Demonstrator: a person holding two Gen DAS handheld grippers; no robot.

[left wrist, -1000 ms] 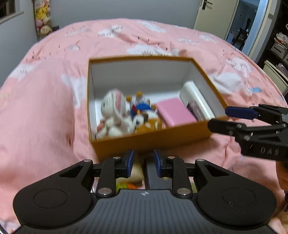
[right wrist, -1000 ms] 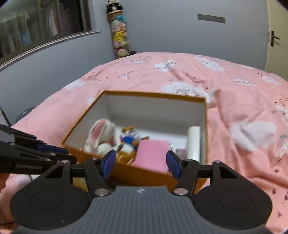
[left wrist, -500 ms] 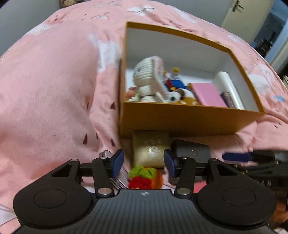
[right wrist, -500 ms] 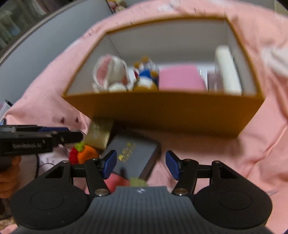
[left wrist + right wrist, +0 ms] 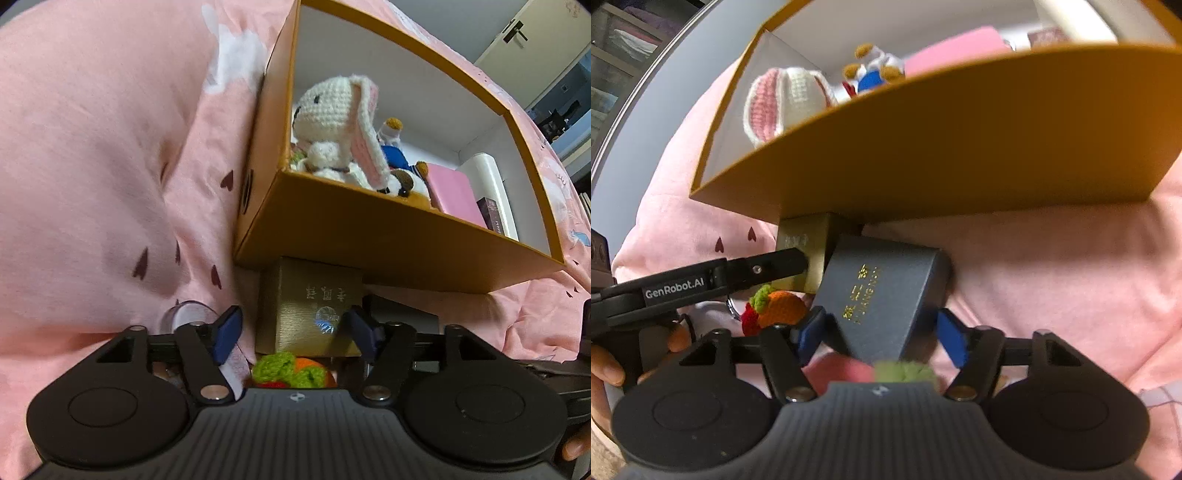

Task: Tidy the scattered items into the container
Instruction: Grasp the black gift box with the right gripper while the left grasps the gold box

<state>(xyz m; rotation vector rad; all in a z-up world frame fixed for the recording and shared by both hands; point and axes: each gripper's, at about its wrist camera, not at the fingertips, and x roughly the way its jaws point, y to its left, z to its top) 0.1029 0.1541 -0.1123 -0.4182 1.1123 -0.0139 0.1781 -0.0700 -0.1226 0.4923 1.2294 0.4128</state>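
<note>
The orange box (image 5: 388,240) with white walls stands on the pink bedspread and holds a crochet rabbit (image 5: 340,122), a duck toy (image 5: 391,147) and a pink case (image 5: 454,192). Against its front wall lie a gold box (image 5: 314,306), a dark grey box (image 5: 882,295) and a crochet carrot (image 5: 779,306). My left gripper (image 5: 295,334) is low over the gold box, jaws opening, pads either side of it and not pressing. My right gripper (image 5: 882,336) straddles the grey box, jaws opening, pads clear of its sides. One of the left gripper's fingers (image 5: 768,267) lies beside the gold box.
A clear plastic ring (image 5: 184,314) lies left of the gold box. A blurred pink and green soft thing (image 5: 849,369) sits close under the right camera. A hand (image 5: 605,365) holds the left gripper. Bedspread folds rise on the left (image 5: 92,166); a door (image 5: 517,33) is far right.
Both grippers dropped from above the orange box to the items at its front wall. The left jaws went from nearly shut to wide. The right jaws widened slightly around the grey box.
</note>
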